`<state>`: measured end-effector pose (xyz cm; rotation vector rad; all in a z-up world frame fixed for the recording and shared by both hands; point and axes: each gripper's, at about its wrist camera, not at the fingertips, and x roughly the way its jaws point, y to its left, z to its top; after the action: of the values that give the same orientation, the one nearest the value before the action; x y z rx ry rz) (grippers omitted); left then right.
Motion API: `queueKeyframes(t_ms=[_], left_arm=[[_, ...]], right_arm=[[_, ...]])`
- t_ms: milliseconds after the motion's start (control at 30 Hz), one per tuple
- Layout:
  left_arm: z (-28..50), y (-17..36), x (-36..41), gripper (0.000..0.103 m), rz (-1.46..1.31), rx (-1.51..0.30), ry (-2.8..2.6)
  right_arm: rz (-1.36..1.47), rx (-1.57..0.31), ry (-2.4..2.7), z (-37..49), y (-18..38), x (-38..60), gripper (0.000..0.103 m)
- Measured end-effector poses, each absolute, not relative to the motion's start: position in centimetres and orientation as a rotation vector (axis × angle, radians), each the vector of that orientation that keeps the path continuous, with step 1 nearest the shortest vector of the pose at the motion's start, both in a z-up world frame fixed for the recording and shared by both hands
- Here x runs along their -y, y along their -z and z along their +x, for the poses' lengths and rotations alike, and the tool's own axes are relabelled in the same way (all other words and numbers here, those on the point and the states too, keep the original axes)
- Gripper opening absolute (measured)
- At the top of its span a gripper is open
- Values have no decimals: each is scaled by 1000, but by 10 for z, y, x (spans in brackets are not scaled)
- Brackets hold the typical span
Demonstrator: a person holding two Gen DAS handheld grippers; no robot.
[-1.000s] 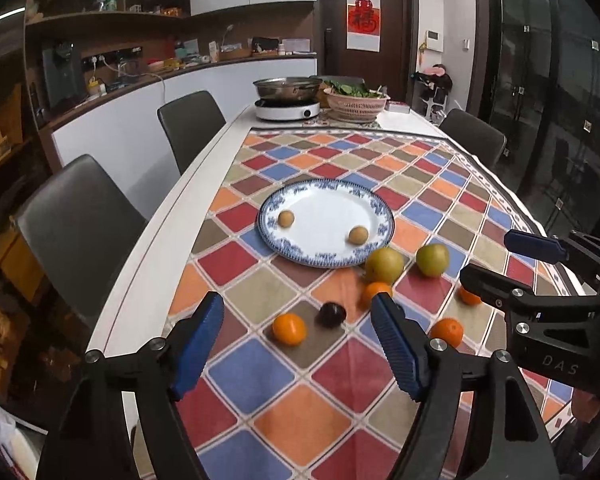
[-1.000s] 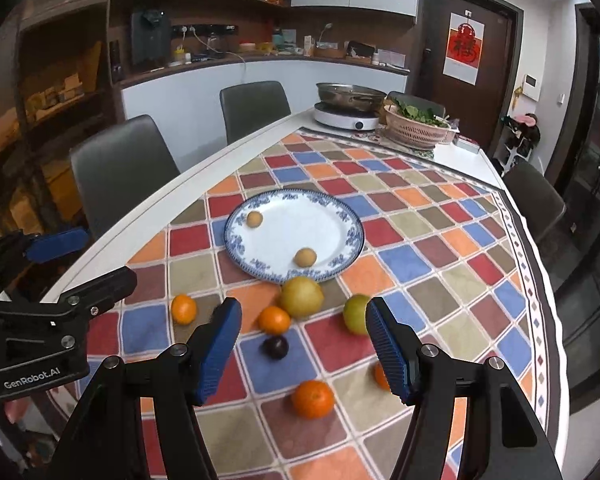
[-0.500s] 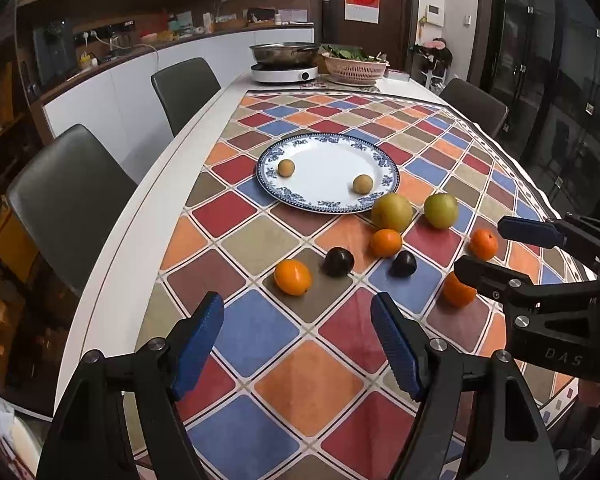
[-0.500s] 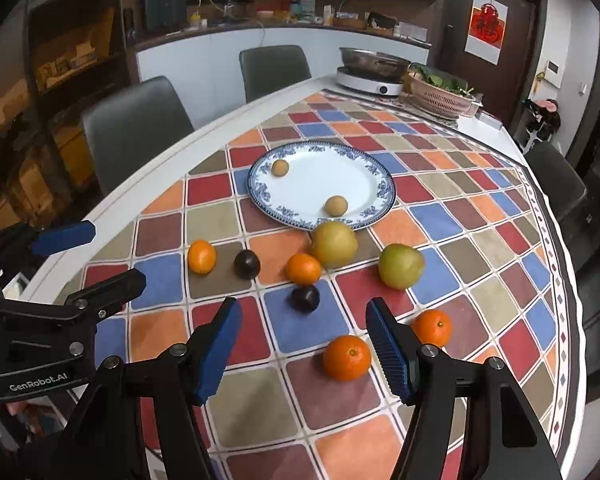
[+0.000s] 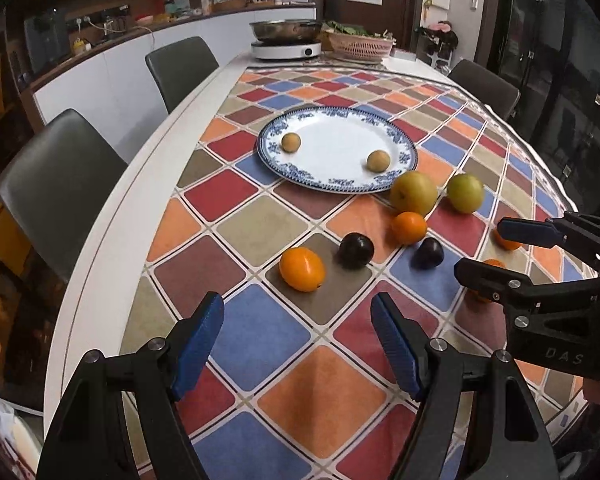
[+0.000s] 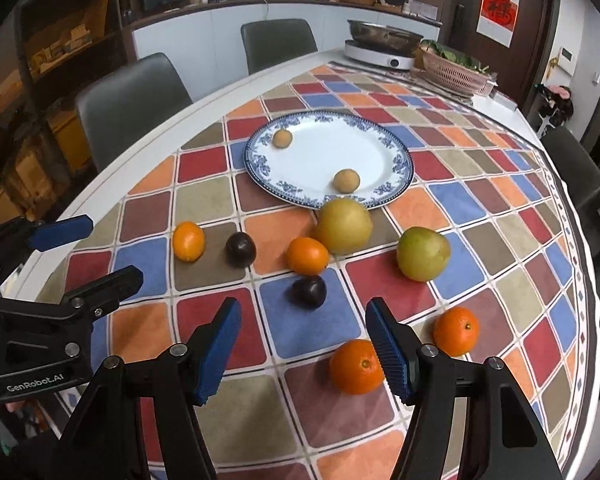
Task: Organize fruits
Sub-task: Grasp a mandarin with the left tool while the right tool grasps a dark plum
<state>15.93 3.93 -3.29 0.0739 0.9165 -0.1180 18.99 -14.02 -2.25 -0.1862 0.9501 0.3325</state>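
Observation:
A blue-rimmed white plate point(image 5: 332, 132) point(image 6: 364, 148) holds two small tan fruits point(image 5: 291, 142) point(image 5: 378, 160). In front of it on the checkered cloth lie two yellow-green pears point(image 6: 344, 226) point(image 6: 422, 254), several oranges point(image 5: 302, 269) point(image 6: 308, 255) point(image 6: 356, 366) point(image 6: 456, 331) and two dark plums point(image 6: 240, 249) point(image 6: 309, 291). My left gripper point(image 5: 298, 344) is open and empty, just short of the nearest orange. My right gripper point(image 6: 302, 346) is open and empty, just short of a plum, with an orange beside its right finger.
A hotplate with a steel pot point(image 6: 384, 46) and a basket of greens point(image 6: 454, 70) stand at the table's far end. Grey chairs point(image 5: 56, 172) point(image 6: 130, 96) line the left side. The white table edge point(image 5: 112, 216) runs close on the left.
Both grippers have moved forward and lower toward the fruit on the cloth. The fruits have not moved. Both grippers stay open.

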Motion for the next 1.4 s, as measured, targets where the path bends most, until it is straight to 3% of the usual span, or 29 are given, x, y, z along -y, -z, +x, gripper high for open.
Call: queueKeyframes(t_ms=[433, 600, 667, 933, 1000, 1167, 1400], left_arm=[[192, 56, -35, 76, 110, -955, 142], [204, 63, -36, 74, 100, -966, 148], [208, 66, -36, 72, 96, -971, 148], [220, 77, -33, 42, 94, -1006, 167], [222, 79, -32, 37, 87, -1015, 174], [222, 79, -30, 36, 87, -1013, 175], [222, 77, -30, 36, 97, -1009, 172]], right_arm=[[-168, -1020, -320, 218, 45, 141, 64], [-151, -1061, -326, 227, 55, 139, 56], [-147, -1071, -330, 230, 59, 139, 52], [-141, -1102, -338, 237, 68, 137, 45], [-137, -1107, -342, 237, 70, 136, 37], [-127, -1110, -355, 239, 72, 136, 30], [-126, -1098, -363, 239, 72, 136, 29]])
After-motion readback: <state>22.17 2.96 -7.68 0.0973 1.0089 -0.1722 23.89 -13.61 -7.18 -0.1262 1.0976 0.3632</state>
